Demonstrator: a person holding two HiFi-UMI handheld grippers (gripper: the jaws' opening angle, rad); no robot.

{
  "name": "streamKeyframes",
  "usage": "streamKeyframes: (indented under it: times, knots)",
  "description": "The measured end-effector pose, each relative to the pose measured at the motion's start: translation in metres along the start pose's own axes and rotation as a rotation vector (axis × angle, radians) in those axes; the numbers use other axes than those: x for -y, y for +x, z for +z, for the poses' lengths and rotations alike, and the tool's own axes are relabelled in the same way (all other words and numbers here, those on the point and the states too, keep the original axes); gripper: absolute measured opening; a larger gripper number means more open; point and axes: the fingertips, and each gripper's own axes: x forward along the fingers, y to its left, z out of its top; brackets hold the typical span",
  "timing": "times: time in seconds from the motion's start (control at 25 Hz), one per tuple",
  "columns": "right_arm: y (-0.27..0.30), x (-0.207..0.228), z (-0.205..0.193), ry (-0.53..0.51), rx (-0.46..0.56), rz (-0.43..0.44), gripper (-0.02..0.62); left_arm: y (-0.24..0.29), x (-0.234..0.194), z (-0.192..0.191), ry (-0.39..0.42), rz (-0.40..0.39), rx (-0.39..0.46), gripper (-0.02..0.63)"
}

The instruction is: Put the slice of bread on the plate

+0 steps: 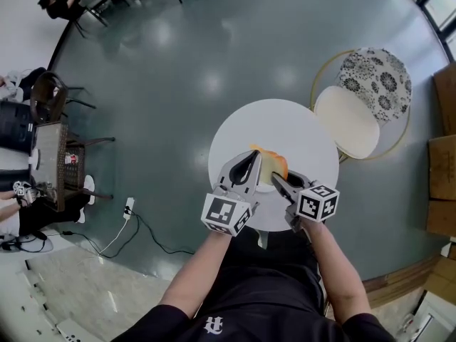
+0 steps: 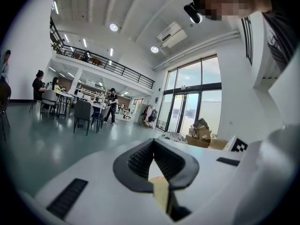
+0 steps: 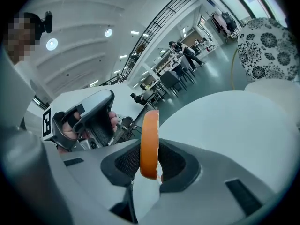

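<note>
The slice of bread [image 3: 150,125], with an orange-brown crust, stands on edge between the jaws of my right gripper [image 3: 150,146], which is shut on it. From the head view the bread [image 1: 275,164] hangs over the middle of the round white table [image 1: 299,130], with the right gripper [image 1: 276,178] just behind it. My left gripper [image 1: 251,157] is beside it on the left, its fingertips together and nothing between them [image 2: 153,144]. A faint pale rim under the grippers may be a plate; I cannot tell it from the white tabletop.
A chair with a flower-patterned back [image 1: 375,83] and a cream seat [image 1: 347,122] stands at the table's far right. Cardboard boxes [image 1: 443,184] line the right edge. A power strip [image 1: 128,206] and cable lie on the grey floor at the left, near dark chairs [image 1: 50,148].
</note>
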Motion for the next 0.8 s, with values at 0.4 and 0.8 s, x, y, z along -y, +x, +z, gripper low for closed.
streamKeyframes:
  times: [0.4,0.8]
  knots:
    - [0.015,0.034,-0.029,0.151,-0.074,0.069,0.095,0.004,-0.001,-0.029,0.005,0.022,-0.054,0.006]
    - [0.023,0.068,-0.033,0.135,-0.131,-0.058,0.108,-0.003,-0.005,-0.041,-0.002,0.04,-0.075,0.006]
